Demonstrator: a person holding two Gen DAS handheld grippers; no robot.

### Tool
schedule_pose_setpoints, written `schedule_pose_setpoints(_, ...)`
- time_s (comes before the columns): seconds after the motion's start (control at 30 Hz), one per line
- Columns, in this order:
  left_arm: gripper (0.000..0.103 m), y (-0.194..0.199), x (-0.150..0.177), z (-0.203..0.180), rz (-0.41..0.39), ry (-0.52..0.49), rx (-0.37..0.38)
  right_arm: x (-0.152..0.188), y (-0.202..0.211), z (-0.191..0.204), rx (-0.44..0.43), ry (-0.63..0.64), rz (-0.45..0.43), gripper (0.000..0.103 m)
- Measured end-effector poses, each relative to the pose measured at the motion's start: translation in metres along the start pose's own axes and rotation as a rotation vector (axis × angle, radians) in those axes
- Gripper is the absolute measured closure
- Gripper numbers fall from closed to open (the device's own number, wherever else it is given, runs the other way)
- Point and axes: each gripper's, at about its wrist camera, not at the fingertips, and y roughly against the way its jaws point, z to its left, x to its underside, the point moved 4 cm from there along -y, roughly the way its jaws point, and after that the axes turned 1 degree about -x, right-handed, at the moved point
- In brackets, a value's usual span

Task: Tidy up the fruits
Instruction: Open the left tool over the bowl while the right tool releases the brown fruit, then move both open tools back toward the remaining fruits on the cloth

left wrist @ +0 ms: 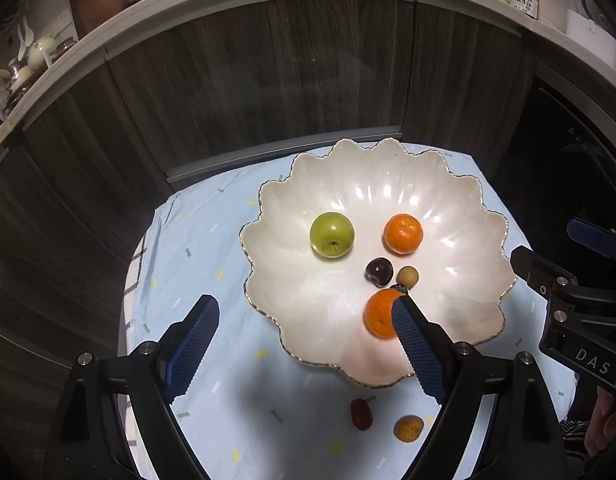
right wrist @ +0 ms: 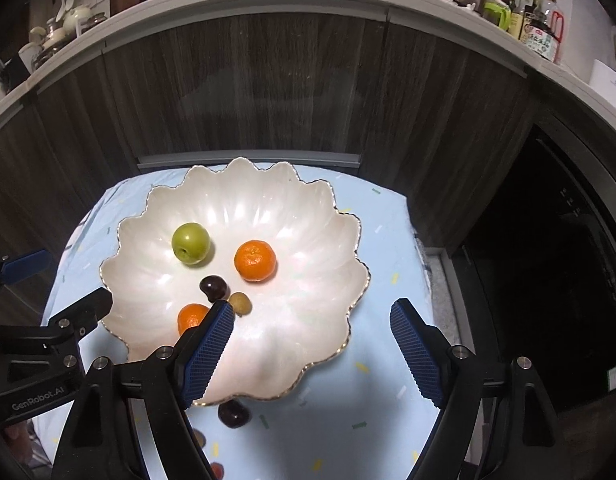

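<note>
five fruits in bowl (right wrist: 308,220), beyond both empty gaping grippers.

A small table covered in a pale blue patterned cloth (left wrist: 212,364) carries a scalloped white bowl (left wrist: 460,280), and on the cloth just in front of that bowl lie a dark red fruit (left wrist: 361,414), a small brownish-yellow fruit (left wrist: 408,429) and a dark round fruit (right wrist: 233,415).

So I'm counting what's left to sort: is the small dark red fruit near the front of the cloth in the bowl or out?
Out: the small dark red fruit lies on the pale blue cloth, outside the scalloped white bowl.
</note>
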Motion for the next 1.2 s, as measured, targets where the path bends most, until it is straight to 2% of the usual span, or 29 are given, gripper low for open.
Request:
schedule_pose_setpoints(0.7, 0.015, 0.019, 0.037, -0.009, 0.004, -0.011, -0.020, 0.031, 0.020, 0.002, -0.014, -0.001, -0.013, 0.022)
schedule_pose_setpoints(1.2, 0.020, 0.008, 0.073, -0.016, 0.057, -0.022, -0.026, 0.070, 0.012, 0.007, -0.033, 0.041, 0.034, 0.022)
